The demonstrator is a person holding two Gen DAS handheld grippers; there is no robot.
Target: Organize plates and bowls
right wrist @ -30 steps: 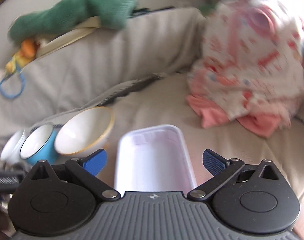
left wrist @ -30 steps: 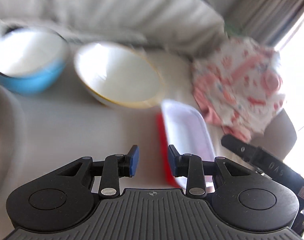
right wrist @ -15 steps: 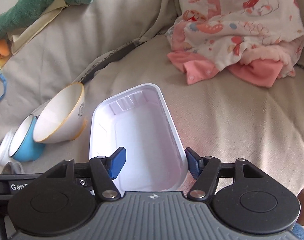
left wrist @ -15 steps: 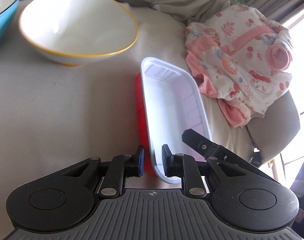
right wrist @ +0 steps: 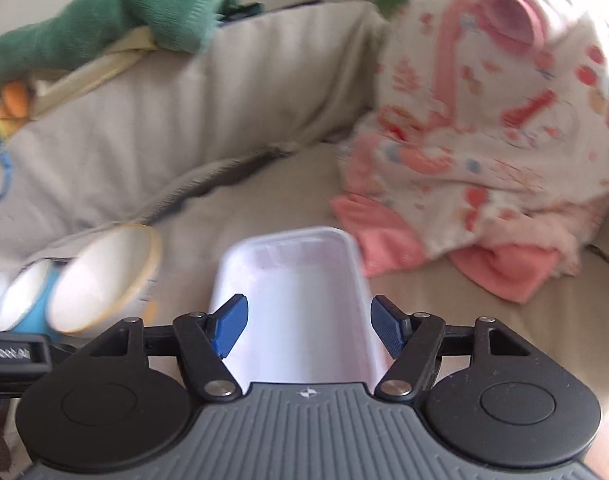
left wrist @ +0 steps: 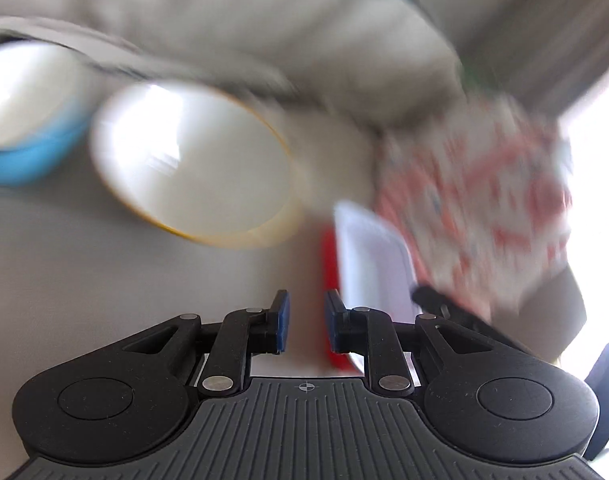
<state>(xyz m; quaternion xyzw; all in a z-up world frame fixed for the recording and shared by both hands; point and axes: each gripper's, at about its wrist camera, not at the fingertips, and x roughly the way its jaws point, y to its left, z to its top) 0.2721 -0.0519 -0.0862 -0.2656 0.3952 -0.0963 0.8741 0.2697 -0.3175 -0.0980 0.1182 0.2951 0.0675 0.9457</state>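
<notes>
- Blue-padded right claw (right wrist: 308, 326) straddles the near end of the white tray (right wrist: 300, 300) — its jaws are opening, one pad at each long rim, and whether they press it I cannot tell.
- Left claw (left wrist: 304, 326) sits just left of the tray, jaws nearly together with only sofa fabric between them.
- Red edge (left wrist: 329, 280) shows under the tray's left side.
- Left of the tray lies the yellow-rimmed white bowl (left wrist: 192, 160), tipped; beyond it the blue bowl (left wrist: 20, 152) — both blurred.
- Right of the tray, heaped pink patterned clothes (right wrist: 484, 120) on the beige sofa (right wrist: 264, 92).
</notes>
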